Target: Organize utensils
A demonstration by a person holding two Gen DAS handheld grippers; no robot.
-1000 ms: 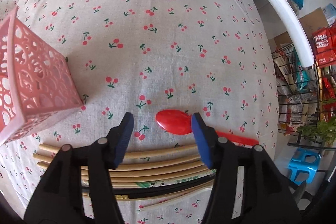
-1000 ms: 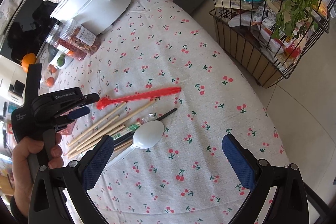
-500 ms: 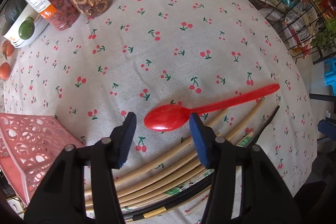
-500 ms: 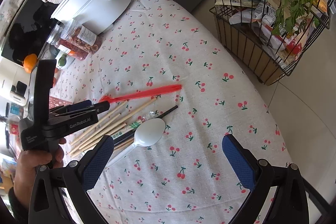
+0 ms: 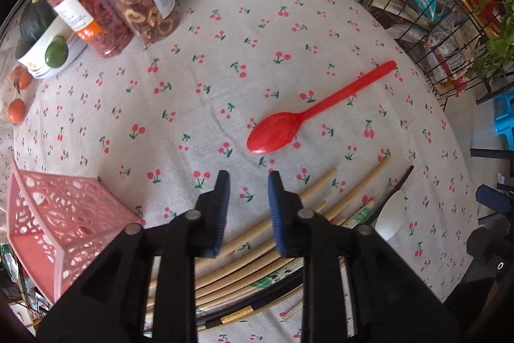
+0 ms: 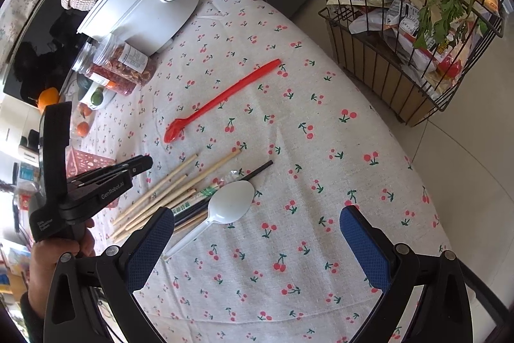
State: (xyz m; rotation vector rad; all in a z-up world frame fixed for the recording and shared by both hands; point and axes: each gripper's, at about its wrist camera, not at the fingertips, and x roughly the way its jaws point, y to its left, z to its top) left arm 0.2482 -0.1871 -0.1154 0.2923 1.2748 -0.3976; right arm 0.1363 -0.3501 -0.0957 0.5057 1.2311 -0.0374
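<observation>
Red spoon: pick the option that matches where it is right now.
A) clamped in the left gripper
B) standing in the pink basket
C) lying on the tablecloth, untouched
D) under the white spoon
C: the red spoon lies flat on the cherry-print tablecloth, ahead of the left gripper, whose fingers hold nothing.

A red plastic spoon lies flat on the cherry-print bench, bowl up, its handle slanting away. Near it, apart, lies a loose bundle of bamboo chopsticks with one black pair alongside. A white plastic spoon rests bowl up, overlapping the bundle's edge. A pink perforated utensil holder stands tilted beside them.
</observation>
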